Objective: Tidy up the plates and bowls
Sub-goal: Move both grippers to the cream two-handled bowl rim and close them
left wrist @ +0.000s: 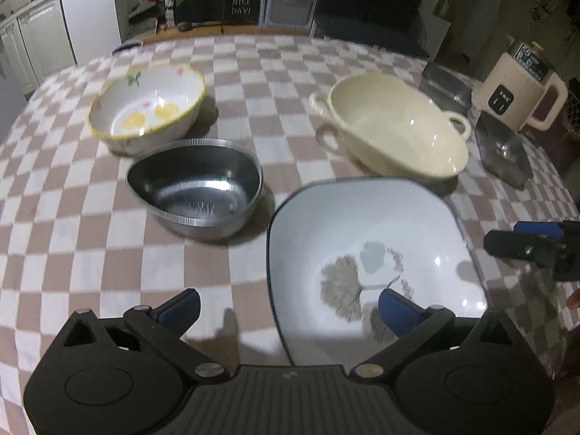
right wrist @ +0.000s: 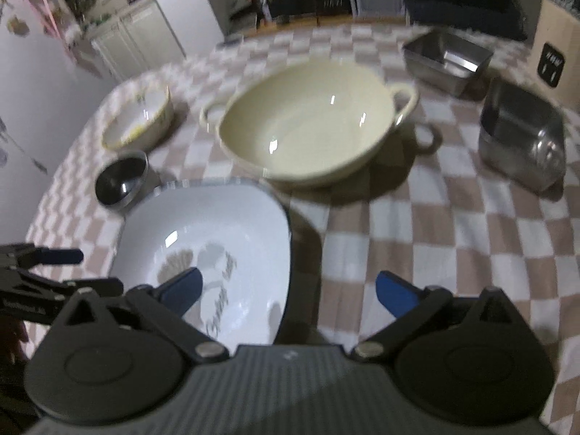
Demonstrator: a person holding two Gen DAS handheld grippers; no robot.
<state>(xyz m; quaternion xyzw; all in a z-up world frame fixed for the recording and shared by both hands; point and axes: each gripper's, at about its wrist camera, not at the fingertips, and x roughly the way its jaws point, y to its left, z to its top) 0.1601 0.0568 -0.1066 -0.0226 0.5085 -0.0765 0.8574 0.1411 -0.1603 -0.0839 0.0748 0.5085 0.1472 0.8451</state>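
In the left wrist view, the left gripper (left wrist: 288, 308) stands with its jaws spread wide and holds nothing; its right blue pad hangs over the near corner of the white square bowl (left wrist: 373, 253), its left pad over the checked tablecloth (left wrist: 72, 217). The bowl rests on the cloth, empty apart from its printed leaf motif. Risk: a descent from this position may catch the bowl's near rim with one pad and tip or slide the bowl toward the steel bowl (left wrist: 197, 190) just beside it. That steel bowl, the flower-painted bowl (left wrist: 145, 108) behind it and the cream two-handled bowl (left wrist: 395, 127) all appear empty. In the right wrist view, the right gripper (right wrist: 288, 291) is likewise wide apart and empty, its left pad above the white square bowl's right side, its right pad above bare cloth. Two steel rectangular containers (right wrist: 522, 137) (right wrist: 447, 59) stand at the far right, seemingly empty. Risk: the left gripper's fingers lie close at the bowl's opposite edge, so both tools working on the same bowl may collide.
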